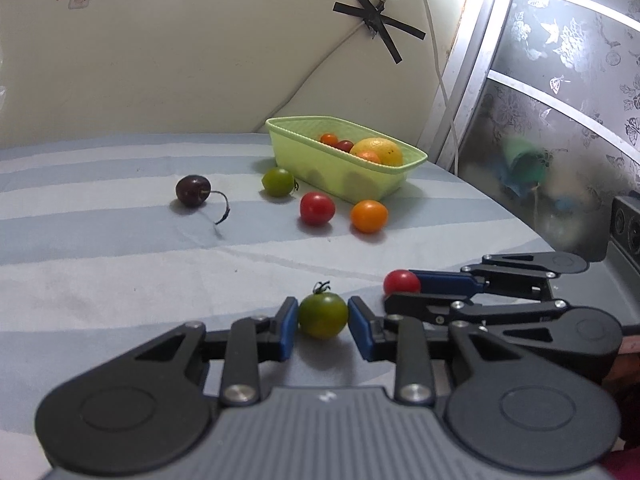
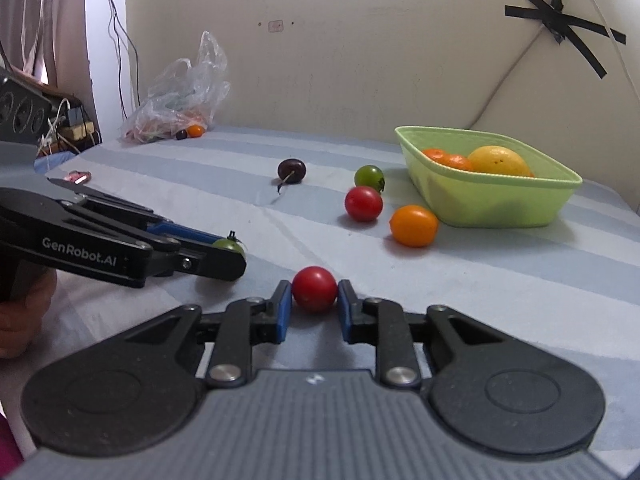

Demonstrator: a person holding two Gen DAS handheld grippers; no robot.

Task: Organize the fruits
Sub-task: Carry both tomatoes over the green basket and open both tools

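At the bottom centre of my left view, my left gripper (image 1: pixel 322 322) has its blue pads pinching a small green tomato with a dark stem (image 1: pixel 323 315), which sits on the pale blue striped cloth (image 1: pixel 120 272). Just right of it, my right gripper (image 2: pixel 314 300) presses its pads against both sides of a small round red tomato (image 2: pixel 314 288), also resting on the cloth. Further up, mid-frame, lie an orange tomato (image 1: pixel 369 216), a second red tomato (image 1: pixel 317 208), another green tomato (image 1: pixel 277 181) and a dark cherry with a curled stem (image 1: pixel 193 189). Behind them, right of centre, stands the light green plastic basket (image 1: pixel 304 152), holding a yellow citrus fruit (image 1: pixel 378 150) and smaller fruits.
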